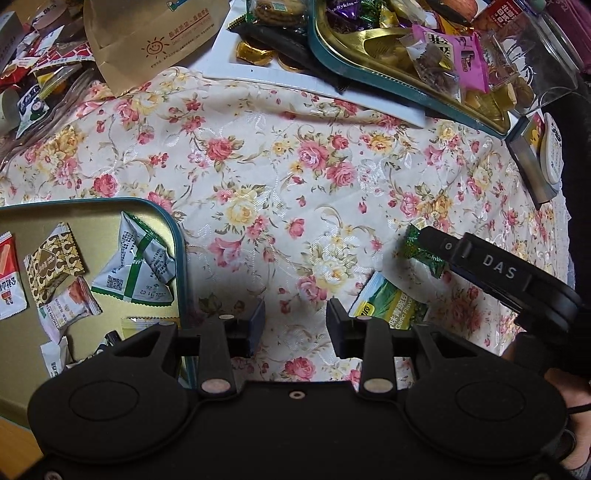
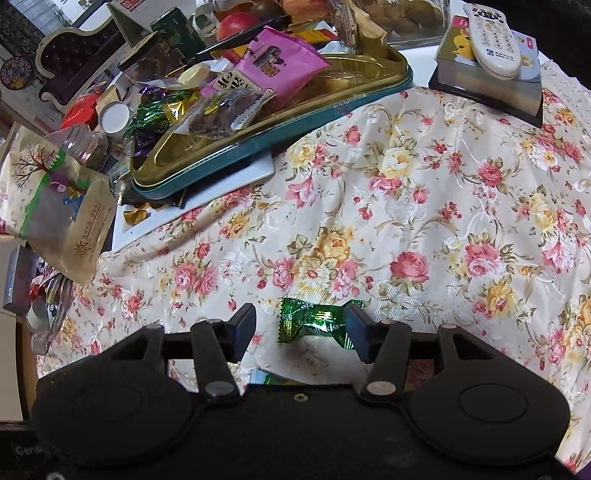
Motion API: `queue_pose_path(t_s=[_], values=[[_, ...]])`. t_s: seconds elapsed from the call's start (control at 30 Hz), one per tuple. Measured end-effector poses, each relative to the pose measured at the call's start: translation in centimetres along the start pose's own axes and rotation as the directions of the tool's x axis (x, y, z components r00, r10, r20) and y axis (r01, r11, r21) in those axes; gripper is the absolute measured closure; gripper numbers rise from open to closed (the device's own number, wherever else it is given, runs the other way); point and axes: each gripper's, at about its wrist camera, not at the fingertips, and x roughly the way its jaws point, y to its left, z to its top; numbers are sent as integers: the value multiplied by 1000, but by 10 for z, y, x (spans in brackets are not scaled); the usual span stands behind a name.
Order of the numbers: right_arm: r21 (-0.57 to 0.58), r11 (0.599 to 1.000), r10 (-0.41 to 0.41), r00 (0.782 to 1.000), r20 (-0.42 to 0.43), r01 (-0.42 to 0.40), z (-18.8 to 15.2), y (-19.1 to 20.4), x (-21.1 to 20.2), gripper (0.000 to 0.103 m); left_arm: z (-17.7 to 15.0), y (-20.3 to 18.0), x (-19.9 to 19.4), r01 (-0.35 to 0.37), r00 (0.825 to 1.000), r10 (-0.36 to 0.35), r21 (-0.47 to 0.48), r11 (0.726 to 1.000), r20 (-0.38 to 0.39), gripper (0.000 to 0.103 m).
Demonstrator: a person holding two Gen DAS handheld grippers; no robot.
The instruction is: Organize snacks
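Floral cloth (image 1: pixel 258 155) with pink and yellow roses covers the table I'm working over, and clutter crowds its far edge. From my left wrist view, the left gripper (image 1: pixel 295 325) points down at bare cloth with its jaws spread apart and nothing between them. At about 9 o'clock from it sits a teal-rimmed tin (image 1: pixel 173 236) with a gold floor, already holding several packets, among them a green-and-white packet (image 1: pixel 140 266) and a brown patterned packet (image 1: pixel 53 267). Just off its 3 o'clock finger lies a garlic-flavour packet (image 1: pixel 391 304), flat on the cloth. Up at 1 o'clock a second teal tin (image 1: pixel 369 79) is heaped with sweets and a pink bag (image 1: pixel 454 55), resting partly on a white tray (image 1: pixel 295 79); a brown paper bag (image 1: pixel 155 40) lies at 11 o'clock. In the right wrist view, the right gripper (image 2: pixel 301 330) stands unclenched around a green foil candy (image 2: pixel 314 325): the candy's twisted end reaches the 3 o'clock finger (image 2: pixel 358 328), while a clear gap separates it from the 9 o'clock finger. I cannot tell whether the candy rests on the cloth. At 1 o'clock a white remote (image 2: pixel 491 33) lies on a small box (image 2: pixel 487 88).
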Motion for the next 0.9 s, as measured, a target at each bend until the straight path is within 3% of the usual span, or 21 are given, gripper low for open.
queue_pose_path(t_s=[0.1,0.3,0.47,0.73,0.9], values=[[23,1000,-10,1000,-10,11,0,-2,5,45,-1,-1,0,1,1000,-1,6,1000,0,59],[35,998,-46,996,73,44,2,0,4,44,-4,-7,4,-6,1000,6,22,1000,-15,59],[58,994,-96,992,86,91,7,1,16,44,-5,-9,4,-6,1000,7,33,999,-13,59],[-65,978,-199,980,21,200,-2,14,26,47,-5,-8,1,-20,1000,21,29,999,-7,59],[-121,976,-189,980,-65,181,-14,12,20,47,-8,-12,-3,-26,1000,26,39,999,0,59]])
